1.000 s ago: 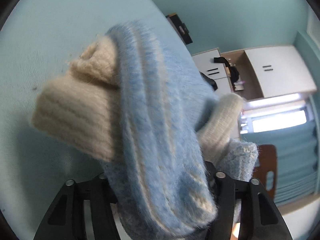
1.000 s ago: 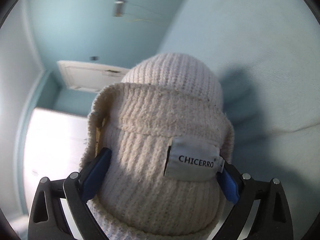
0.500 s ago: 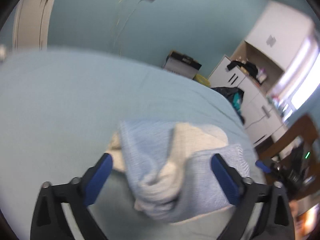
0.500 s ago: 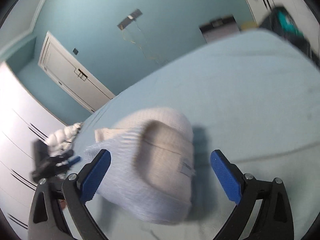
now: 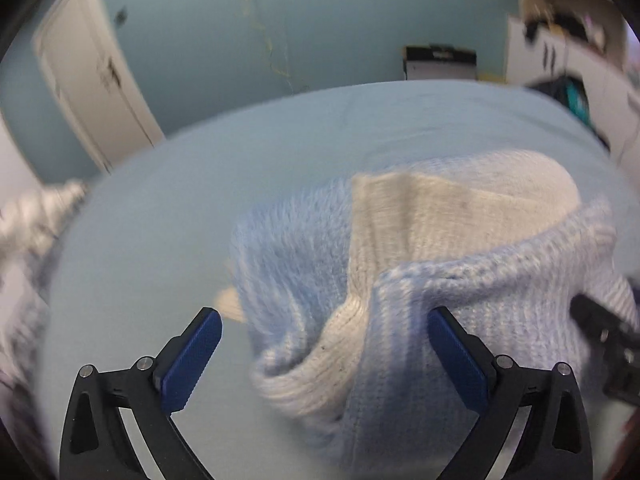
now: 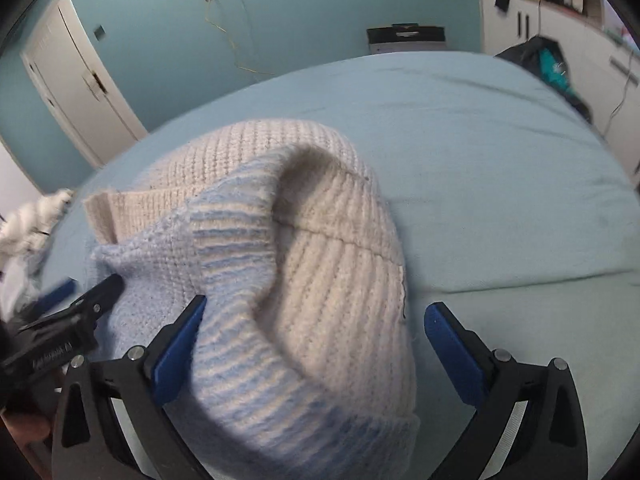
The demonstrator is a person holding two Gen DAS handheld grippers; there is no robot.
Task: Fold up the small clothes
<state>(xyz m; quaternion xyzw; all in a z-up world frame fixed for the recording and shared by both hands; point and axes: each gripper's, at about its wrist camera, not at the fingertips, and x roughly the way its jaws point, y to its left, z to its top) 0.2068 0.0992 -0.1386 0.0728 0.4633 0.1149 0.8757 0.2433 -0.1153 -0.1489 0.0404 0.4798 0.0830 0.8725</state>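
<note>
Both tools, left tool (image 5: 324, 354) and right tool (image 6: 314, 346), spread wide and gripping nothing, their jaws having just been opening, leave the cream beanie (image 6: 344, 248) and blue knit (image 6: 236, 280) heaped on the bed (image 6: 500, 152); next, probably regrasp and flatten.

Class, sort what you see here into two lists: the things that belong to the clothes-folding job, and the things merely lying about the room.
Belongs to the job:
cream knitted hat
blue knitted piece
left gripper, open
right gripper, open
bed

Lying about:
white door
dark bag
black-and-white box
dangling yellow cable
</note>
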